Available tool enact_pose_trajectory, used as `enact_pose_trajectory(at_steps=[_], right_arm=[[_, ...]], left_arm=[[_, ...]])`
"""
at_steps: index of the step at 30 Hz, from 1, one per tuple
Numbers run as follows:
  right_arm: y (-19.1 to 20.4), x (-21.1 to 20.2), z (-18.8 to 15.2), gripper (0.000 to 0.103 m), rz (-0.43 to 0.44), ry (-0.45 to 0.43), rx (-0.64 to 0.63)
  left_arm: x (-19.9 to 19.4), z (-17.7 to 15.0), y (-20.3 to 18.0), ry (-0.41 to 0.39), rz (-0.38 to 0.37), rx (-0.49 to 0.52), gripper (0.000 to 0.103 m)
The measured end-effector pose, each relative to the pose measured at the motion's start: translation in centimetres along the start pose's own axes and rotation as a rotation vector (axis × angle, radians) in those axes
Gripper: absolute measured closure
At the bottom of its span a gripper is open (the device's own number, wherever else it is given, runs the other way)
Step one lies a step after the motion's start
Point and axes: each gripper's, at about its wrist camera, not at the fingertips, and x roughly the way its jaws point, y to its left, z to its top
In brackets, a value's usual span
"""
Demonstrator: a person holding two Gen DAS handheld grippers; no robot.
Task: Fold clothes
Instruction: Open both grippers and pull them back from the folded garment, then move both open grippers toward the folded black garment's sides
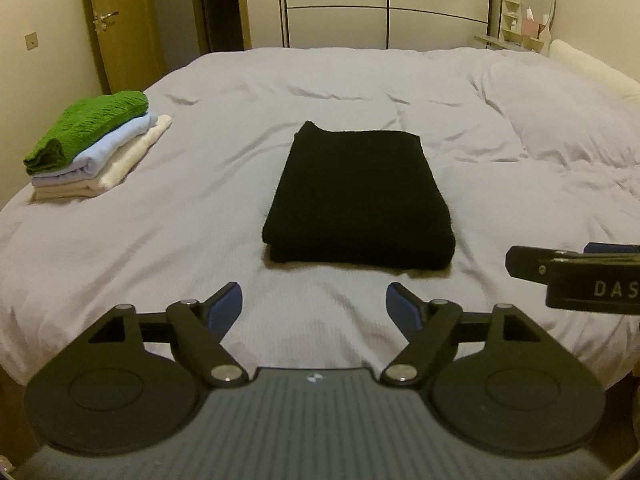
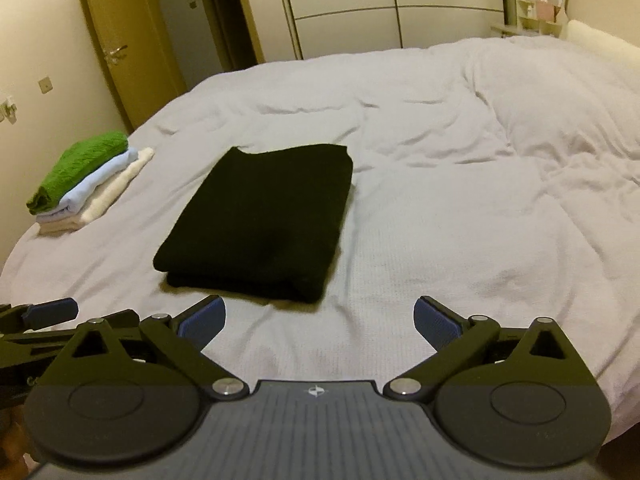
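Observation:
A black garment (image 1: 358,196) (image 2: 260,220) lies folded into a neat rectangle in the middle of the bed. My left gripper (image 1: 314,306) hovers just short of its near edge, open, nothing between its blue pads. My right gripper (image 2: 320,322) is open too, near the garment's front right corner and a little to its right. At the right edge of the left wrist view the right gripper's black finger (image 1: 572,272) shows. The left gripper's pad (image 2: 52,312) pokes in at the left of the right wrist view.
A stack of folded clothes (image 1: 92,144) (image 2: 86,178), green on light blue on cream, sits at the bed's left edge. The pale duvet (image 1: 400,92) is rumpled toward the right. An open wooden door (image 1: 116,20), wardrobe panels and a mirror shelf (image 1: 532,8) lie beyond.

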Motion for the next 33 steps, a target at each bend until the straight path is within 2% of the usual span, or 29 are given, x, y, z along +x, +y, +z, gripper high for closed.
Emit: enact_pose_trajectory(at_steps=[5, 7, 22, 28, 33], right_arm=[[0.7, -0.9, -0.4, 0.000, -0.009, -0.005, -0.037], [1.0, -1.0, -0.6, 0.000, -0.008, -0.008, -0.053], [3.0, -1.2, -1.9, 0.000, 0.054, 0.014, -0.127], [3.5, -1.6, -2.2, 0.000, 0.044, 0.012, -0.149], [3.5, -1.6, -2.3, 0.000, -0.003, 0.013, -0.159]], left_arm=[[-1.7, -0.6, 0.3, -0.013, 0.028, -0.015, 0.022], [-2.4, -0.8, 0.4, -0.017, 0.039, -0.022, 0.018], [-5.6, -3.0, 2.0, -0.019, 0.098, -0.077, 0.010], [-5.6, -2.7, 2.3, -0.027, 0.058, -0.081, 0.009], [-4.6, -2.7, 2.8, -0.026, 0.002, -0.083, 0.008]])
